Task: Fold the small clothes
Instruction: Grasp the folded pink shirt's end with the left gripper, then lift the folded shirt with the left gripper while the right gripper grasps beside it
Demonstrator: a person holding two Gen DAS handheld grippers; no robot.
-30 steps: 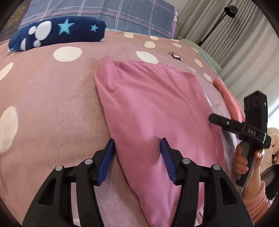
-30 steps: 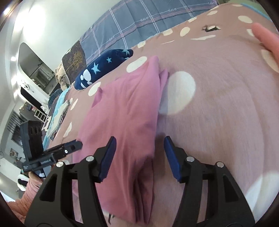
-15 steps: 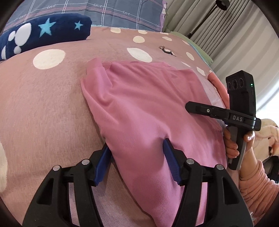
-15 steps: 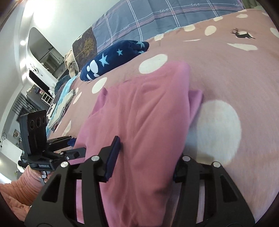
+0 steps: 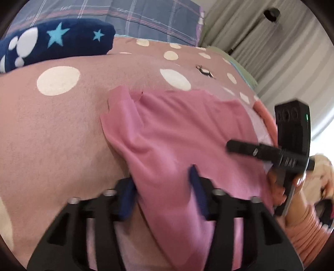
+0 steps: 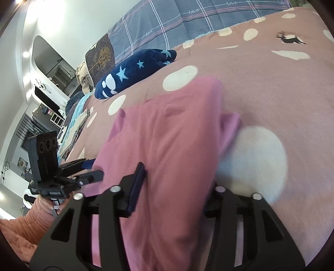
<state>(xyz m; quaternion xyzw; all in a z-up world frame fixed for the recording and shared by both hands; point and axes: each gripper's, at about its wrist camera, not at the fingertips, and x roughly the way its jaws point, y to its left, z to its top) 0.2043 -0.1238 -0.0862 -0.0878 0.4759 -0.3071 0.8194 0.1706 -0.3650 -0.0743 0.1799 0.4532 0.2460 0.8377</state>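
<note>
A small pink garment [image 5: 177, 141] lies on the pink dotted blanket [image 5: 52, 129], its near end raised. My left gripper [image 5: 165, 187] has its jaws wide apart around the garment's near left edge, which drapes between the blue pads. My right gripper [image 6: 175, 183] also stands wide, with the garment's [image 6: 173, 146] near right edge bunched between its fingers; its right pad is hidden under cloth. Each gripper shows in the other's view: the right one [image 5: 246, 148] and the left one [image 6: 87, 171].
A folded navy garment with stars [image 5: 52, 41] lies at the back left of the blanket. A grey plaid quilt [image 5: 146, 18] lies behind it. Curtains [image 5: 271, 41] hang at the right. A stack of folded cloth [image 6: 77, 129] lies at the bed's far left.
Both grippers have moved forward onto the garment's near end. The cloth now sits between both pairs of fingers and has bunched and lifted.
</note>
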